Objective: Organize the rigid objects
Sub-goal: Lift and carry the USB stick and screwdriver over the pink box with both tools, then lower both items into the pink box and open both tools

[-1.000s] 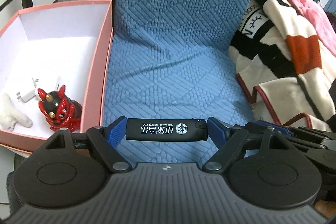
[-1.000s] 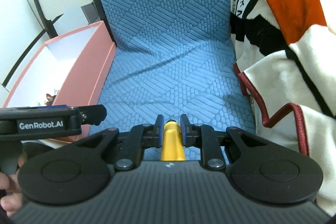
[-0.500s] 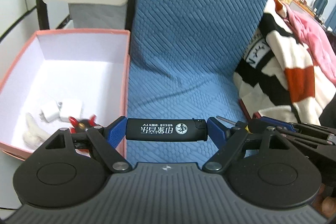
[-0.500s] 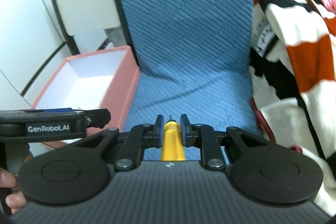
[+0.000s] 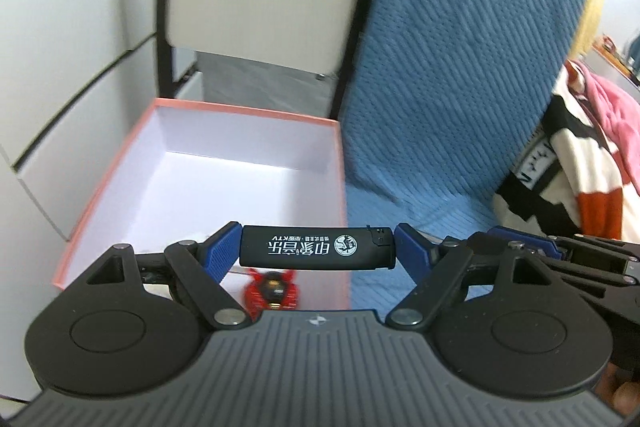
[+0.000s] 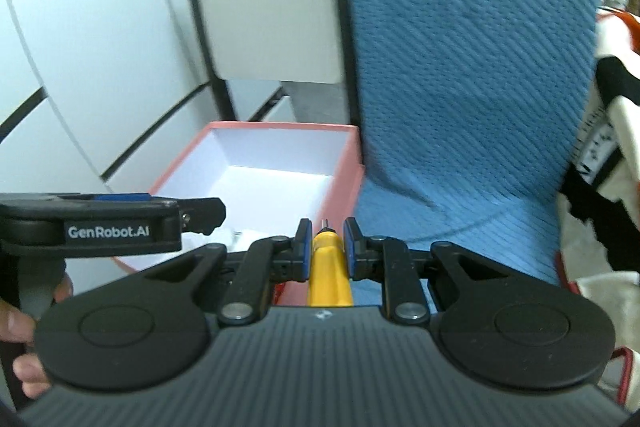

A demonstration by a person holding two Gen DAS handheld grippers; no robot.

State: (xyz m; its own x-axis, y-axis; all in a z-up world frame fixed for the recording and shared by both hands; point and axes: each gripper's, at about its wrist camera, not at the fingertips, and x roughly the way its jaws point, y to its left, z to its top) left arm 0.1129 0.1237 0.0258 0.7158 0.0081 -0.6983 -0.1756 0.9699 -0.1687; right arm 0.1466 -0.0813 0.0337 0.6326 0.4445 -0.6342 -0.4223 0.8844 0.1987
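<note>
My left gripper (image 5: pixel 318 251) is shut on a black lighter (image 5: pixel 316 249) held crosswise by its ends, above the near right part of the pink box (image 5: pixel 338 163). A red figurine (image 5: pixel 272 291) lies in the box just below the lighter. My right gripper (image 6: pixel 327 245) is shut on a yellow-handled tool (image 6: pixel 329 275), its metal tip pointing forward, near the box's (image 6: pixel 280 126) right wall. The left gripper's body (image 6: pixel 108 229) shows at the left of the right wrist view.
The box stands beside a blue quilted chair cover (image 5: pixel 452 75), whose seat (image 6: pixel 460 211) lies to the right. A striped blanket (image 5: pixel 576 163) lies further right. A white chair back (image 6: pixel 264 15) and white wall panels stand behind the box.
Both grippers have risen and shifted left toward the box, each keeping its object. The box now sits more centrally ahead, and the figurine is under the lighter.
</note>
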